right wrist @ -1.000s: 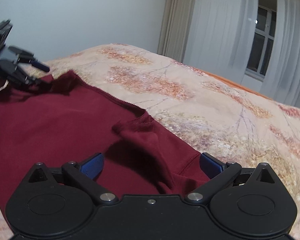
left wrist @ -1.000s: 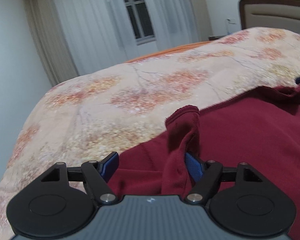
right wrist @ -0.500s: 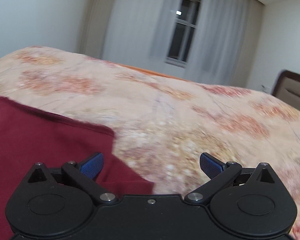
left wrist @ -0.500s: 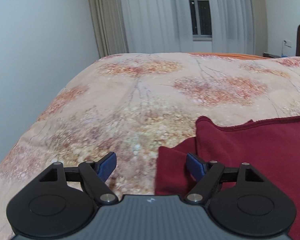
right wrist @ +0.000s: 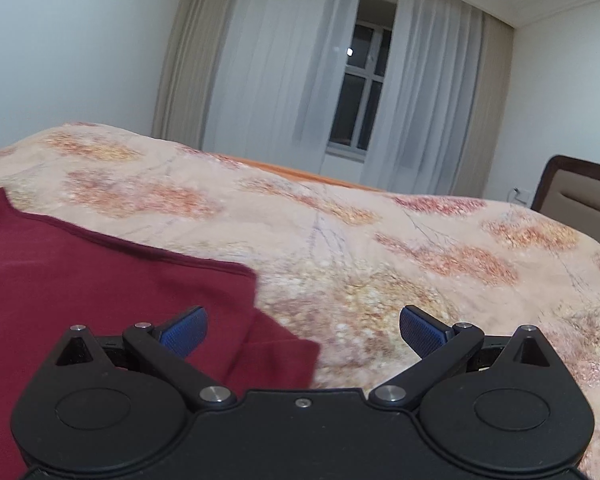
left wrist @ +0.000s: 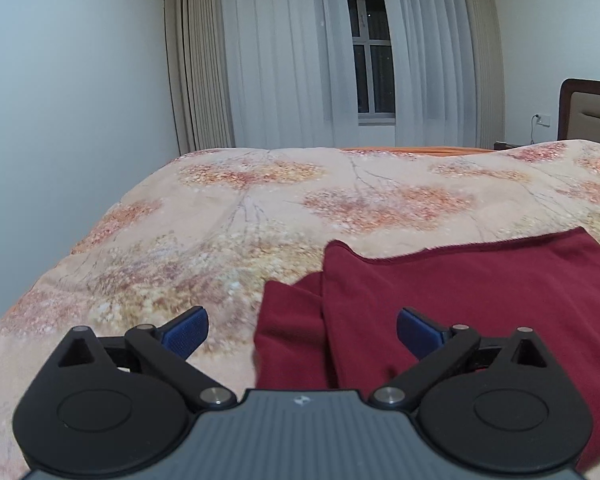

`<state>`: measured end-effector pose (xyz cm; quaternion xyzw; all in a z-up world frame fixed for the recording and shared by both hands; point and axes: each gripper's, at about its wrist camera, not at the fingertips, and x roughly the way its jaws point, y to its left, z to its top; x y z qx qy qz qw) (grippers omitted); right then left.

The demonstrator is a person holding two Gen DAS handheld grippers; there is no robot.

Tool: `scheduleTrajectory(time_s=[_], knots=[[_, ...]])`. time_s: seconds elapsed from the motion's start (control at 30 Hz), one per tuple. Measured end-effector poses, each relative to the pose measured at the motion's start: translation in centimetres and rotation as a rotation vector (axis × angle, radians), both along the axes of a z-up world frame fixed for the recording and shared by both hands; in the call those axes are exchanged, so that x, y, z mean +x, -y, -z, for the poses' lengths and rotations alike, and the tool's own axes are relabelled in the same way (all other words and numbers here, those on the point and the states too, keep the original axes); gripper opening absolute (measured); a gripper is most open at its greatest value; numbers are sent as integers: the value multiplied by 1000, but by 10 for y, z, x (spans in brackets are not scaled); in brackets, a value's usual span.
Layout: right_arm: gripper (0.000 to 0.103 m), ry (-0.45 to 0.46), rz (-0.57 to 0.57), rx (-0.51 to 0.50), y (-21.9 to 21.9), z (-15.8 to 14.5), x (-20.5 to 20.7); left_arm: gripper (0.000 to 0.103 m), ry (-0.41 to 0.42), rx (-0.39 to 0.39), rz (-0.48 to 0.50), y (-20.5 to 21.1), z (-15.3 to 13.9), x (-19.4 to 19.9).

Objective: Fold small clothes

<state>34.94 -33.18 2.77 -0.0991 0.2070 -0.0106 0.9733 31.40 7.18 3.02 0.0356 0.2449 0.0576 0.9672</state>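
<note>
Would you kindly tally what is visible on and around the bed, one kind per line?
Dark red garment: 1
Floral bedspread: 1
Headboard: 1
Window: 1
Wall socket: 1
Total: 5

A big bed [left wrist: 228,216] fills the room, with a soft cover full of orange and pink leaf shapes. Behind the bed is a window [left wrist: 369,76], and it looks dark outside. Thin white curtains [left wrist: 284,60] hang on both sides of the window, with thicker tan ones next to them. The walls [left wrist: 68,100] are plain and pale. A brown and tan headboard [left wrist: 591,114] stands at the right of the bed, beside a wall plug [left wrist: 544,119].
</note>
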Motion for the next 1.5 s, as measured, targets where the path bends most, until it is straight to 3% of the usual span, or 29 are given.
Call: scheduleTrajectory(time_s=[0.23, 0.43, 0.53, 0.67, 1.07, 1.5], knots=[[102, -14, -14, -39, -31, 12, -62, 102, -17, -8, -43, 4, 26, -34], [102, -32, 50, -29, -30, 36, -98, 102, -23, -171, -89, -16, 47, -50], [102, -20, 69, 37, -21, 47, -107, 102, -3, -190, -95, -18, 52, -54], [102, -26, 97, 109, -15, 53, -110, 102, -23, -171, -106, -14, 50, -56], [102, -4, 101, 135, -13, 60, -113, 102, -134, -239, -155, -11, 34, -67], [102, 50, 110, 139, -14, 67, -121, 103, -122, -405, -262, -2, 22, -99]])
